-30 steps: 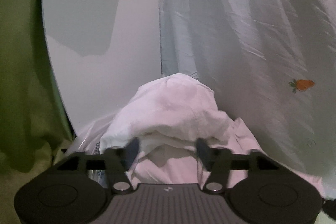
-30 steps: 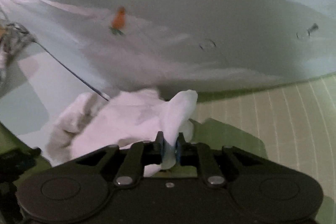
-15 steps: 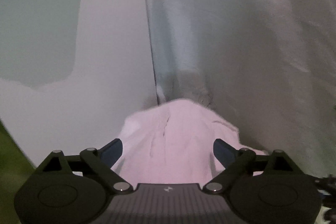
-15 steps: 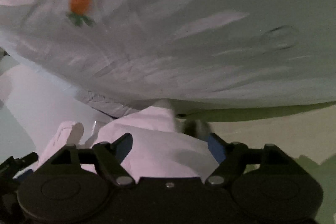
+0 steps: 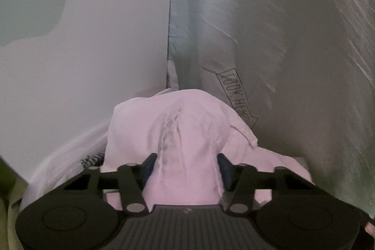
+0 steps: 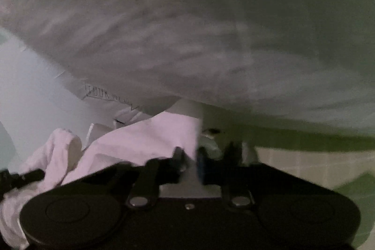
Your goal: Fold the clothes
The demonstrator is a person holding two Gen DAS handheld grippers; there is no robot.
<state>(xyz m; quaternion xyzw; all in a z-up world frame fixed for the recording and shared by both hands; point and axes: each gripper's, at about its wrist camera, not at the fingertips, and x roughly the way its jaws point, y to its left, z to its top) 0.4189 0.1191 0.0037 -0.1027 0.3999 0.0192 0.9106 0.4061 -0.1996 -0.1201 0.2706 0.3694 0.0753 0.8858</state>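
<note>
A bunched pale pink-white cloth [image 5: 185, 132] fills the gap of my left gripper [image 5: 186, 165]. Its jaws are closing and both blue pads [image 5: 150, 163] press into the gathered folds. In the right wrist view the same kind of cloth [image 6: 145, 139] lies low and left. My right gripper [image 6: 189, 161] is closing, nearly shut, pinching its right edge; this view is blurred. A large white garment [image 5: 293, 62] with a printed arrow label [image 5: 234, 90] hangs close on the right, and it spreads over the top of the right wrist view [image 6: 187, 27].
A flat white board [image 5: 93, 62] stands on the left, its edge meeting the garment. A bit of striped fabric [image 5: 91, 159] peeks out beside the left fingers. A green gridded mat [image 6: 304, 163] lies at the lower right. A dark object [image 6: 23, 176] sits at the left edge.
Both grippers moved forward and down, closer to the garment. Each opened wide half a second ago, then closed again on the pink-white cloth. The carrot prints have left both views.
</note>
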